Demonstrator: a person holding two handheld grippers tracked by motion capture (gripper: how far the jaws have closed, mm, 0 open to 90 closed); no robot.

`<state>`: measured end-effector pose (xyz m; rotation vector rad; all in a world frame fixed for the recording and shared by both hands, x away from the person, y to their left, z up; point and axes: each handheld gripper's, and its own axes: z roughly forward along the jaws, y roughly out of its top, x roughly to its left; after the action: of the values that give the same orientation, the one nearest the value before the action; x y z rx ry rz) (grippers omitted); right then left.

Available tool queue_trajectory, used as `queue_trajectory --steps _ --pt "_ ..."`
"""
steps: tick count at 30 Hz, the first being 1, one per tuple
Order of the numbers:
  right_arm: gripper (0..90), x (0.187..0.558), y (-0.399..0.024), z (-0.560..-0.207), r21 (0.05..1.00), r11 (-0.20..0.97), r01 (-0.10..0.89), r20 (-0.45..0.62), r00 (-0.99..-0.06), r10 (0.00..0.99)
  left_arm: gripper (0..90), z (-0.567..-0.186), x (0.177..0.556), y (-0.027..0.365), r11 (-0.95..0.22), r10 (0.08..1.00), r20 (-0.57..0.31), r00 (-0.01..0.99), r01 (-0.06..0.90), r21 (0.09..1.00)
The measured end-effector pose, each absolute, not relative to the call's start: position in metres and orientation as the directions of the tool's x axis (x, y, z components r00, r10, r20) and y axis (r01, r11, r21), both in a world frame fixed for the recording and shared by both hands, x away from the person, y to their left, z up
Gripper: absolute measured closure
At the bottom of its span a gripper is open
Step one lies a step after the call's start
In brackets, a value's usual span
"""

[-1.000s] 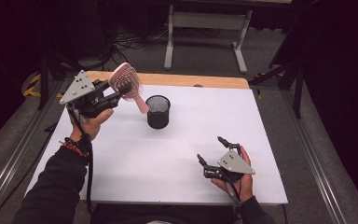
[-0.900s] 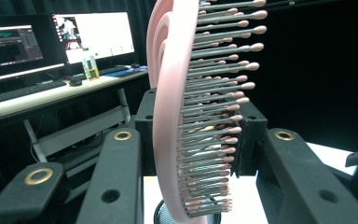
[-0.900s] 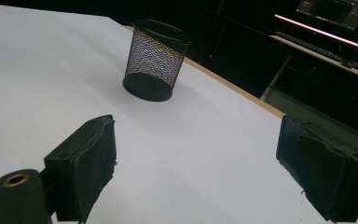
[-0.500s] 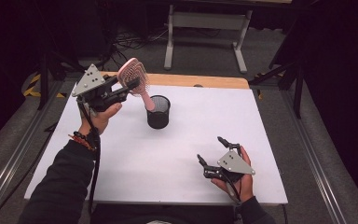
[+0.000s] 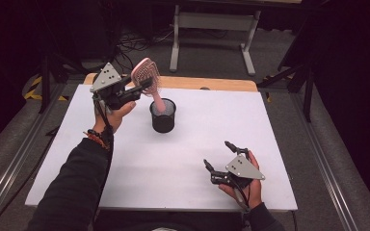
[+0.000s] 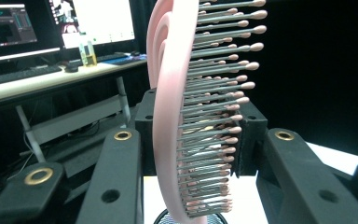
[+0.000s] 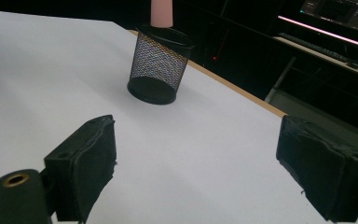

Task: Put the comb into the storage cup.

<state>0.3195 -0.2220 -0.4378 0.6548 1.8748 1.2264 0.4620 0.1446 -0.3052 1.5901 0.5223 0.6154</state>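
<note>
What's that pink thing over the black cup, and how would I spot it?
Find the white table, then the black mesh cup near its far edge. The left gripper clamps a pink hairbrush, handle dipping into the cup; nothing else here is pink.

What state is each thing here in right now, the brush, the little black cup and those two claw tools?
Pink hairbrush: clamped by its head, tilted, handle end dipping into the cup's mouth.
Black mesh cup: upright on the white table, touched by neither claw.
Left gripper: shut on the hairbrush, held above the table.
Right gripper: open, nothing between its jaws, low over the table's near right part.
</note>
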Motion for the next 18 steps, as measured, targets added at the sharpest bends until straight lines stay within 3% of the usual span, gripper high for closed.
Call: queue_trajectory --steps 18 --pt "13.0 0.320 -0.220 -0.439 0.913 0.409 0.005 -0.332 -0.573 0.749 63.2 -0.322 0.484 0.125 -0.102 0.676 0.037 0.736 0.043 0.994"
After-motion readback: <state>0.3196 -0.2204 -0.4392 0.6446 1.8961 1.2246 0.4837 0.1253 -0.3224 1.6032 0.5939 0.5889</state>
